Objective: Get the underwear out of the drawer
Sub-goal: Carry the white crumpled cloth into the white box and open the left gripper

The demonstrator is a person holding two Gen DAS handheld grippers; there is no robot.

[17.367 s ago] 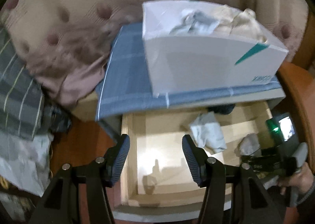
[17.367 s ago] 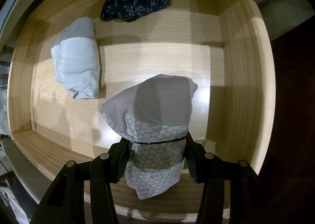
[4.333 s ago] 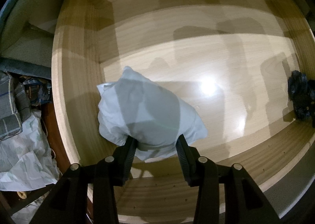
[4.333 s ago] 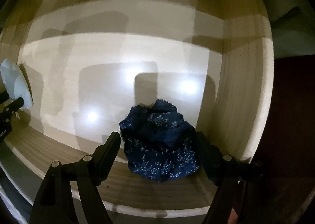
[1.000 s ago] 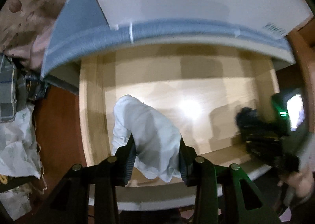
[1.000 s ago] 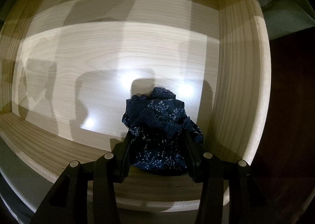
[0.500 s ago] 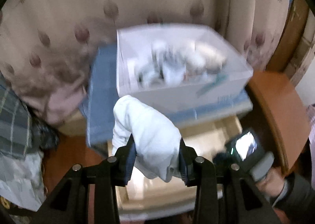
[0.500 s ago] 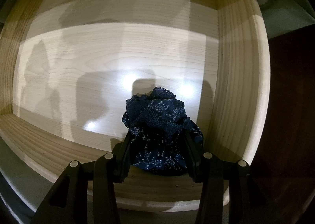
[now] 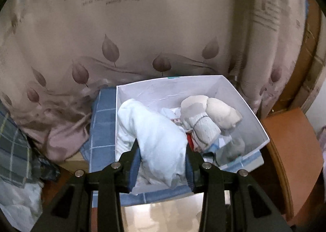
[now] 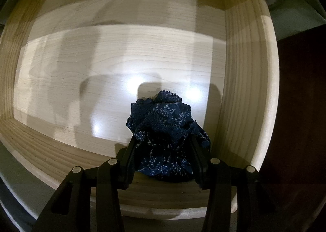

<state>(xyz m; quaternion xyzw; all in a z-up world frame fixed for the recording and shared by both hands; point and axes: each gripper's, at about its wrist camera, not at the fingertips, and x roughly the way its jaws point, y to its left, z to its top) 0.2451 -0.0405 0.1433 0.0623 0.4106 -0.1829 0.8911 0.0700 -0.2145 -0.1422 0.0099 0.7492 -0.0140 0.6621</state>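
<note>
My left gripper [image 9: 162, 160] is shut on a white piece of underwear [image 9: 154, 138], held up over the near left part of a white box [image 9: 252, 113]. Rolled beige and pale garments [image 9: 207, 117] lie inside that box. In the right wrist view my right gripper [image 10: 163, 154] points down into the wooden drawer [image 10: 244, 69]. It is shut on a dark blue floral underwear with a lace edge [image 10: 163, 130], near the drawer's front right corner. The drawer floor shows nothing else on it.
The box stands on a blue checked cloth [image 9: 101, 117] above the drawer. A beige curtain with leaf print [image 9: 142, 38] hangs behind. Plaid fabric [image 9: 14, 146] and a white bag [image 9: 18, 205] lie at the left. An orange-brown wooden surface [image 9: 293, 140] is at the right.
My left gripper has risen out of the drawer with the white underwear and now tilts over the white box. My right gripper has stayed still on the blue underwear.
</note>
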